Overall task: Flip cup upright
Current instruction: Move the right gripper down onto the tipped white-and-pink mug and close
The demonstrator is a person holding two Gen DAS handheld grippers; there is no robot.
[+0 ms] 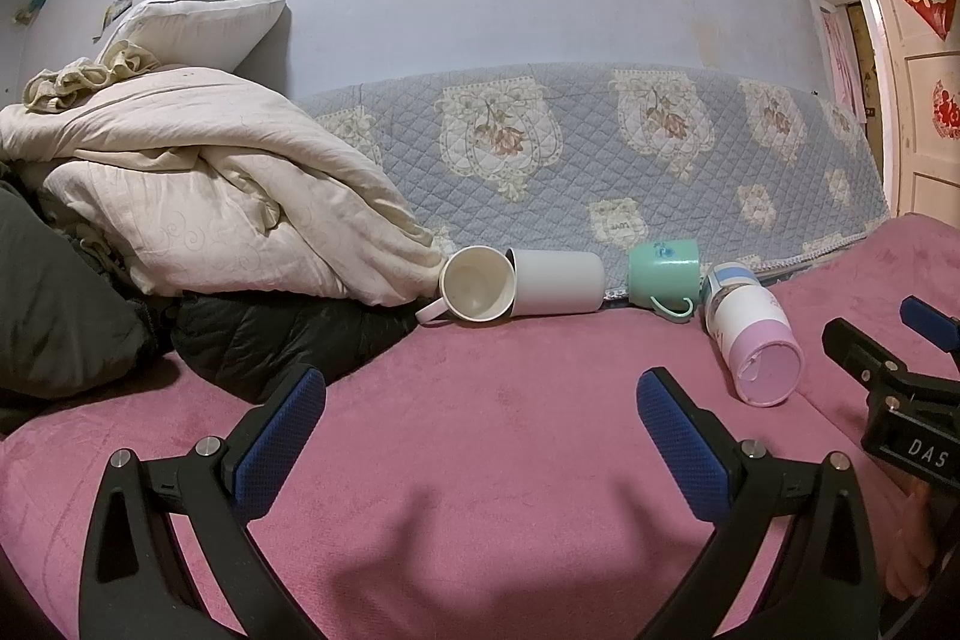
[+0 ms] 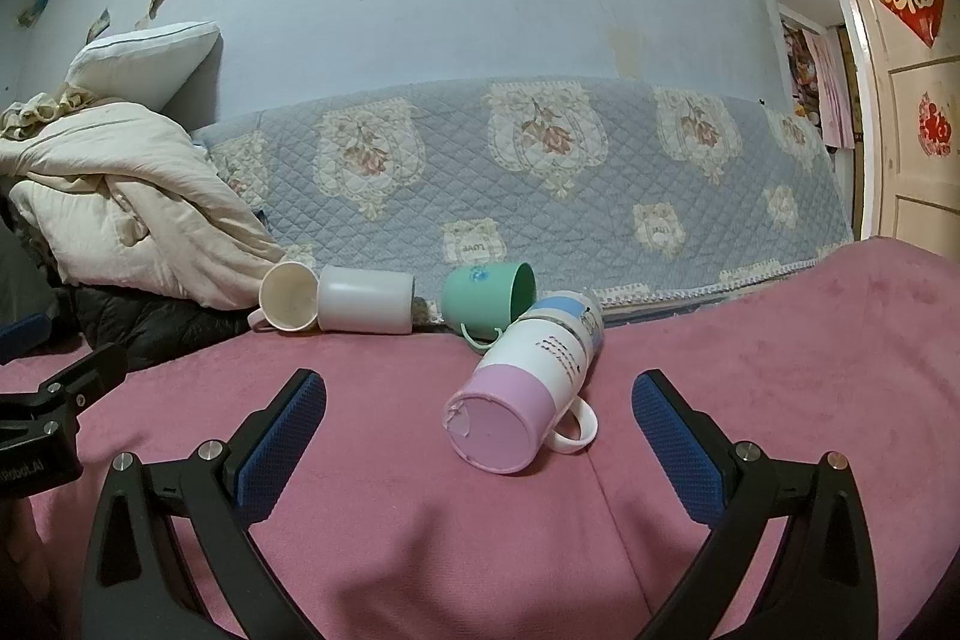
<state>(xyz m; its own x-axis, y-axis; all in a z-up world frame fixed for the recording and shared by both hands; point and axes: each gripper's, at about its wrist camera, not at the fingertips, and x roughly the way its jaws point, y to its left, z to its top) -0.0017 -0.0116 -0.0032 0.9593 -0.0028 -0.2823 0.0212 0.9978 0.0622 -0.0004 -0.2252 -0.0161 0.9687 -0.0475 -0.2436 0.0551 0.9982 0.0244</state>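
Several cups lie on their sides on the pink blanket (image 2: 780, 340). A pink, white and blue mug (image 2: 528, 388) lies nearest, base toward me, handle to the right; it also shows in the left wrist view (image 1: 750, 334). A green mug (image 2: 486, 295) (image 1: 663, 274) lies behind it. A cream mug (image 1: 477, 283) (image 2: 288, 295) and a white cup (image 1: 555, 280) (image 2: 366, 298) lie mouth to mouth at the back. My right gripper (image 2: 480, 424) is open, just short of the pink mug. My left gripper (image 1: 480, 412) is open and empty.
A heap of cream bedding (image 1: 198, 184) and dark clothing (image 1: 270, 340) fills the left. A quilted floral cover (image 1: 600, 148) runs along the wall behind the cups. A door (image 1: 924, 112) stands at far right.
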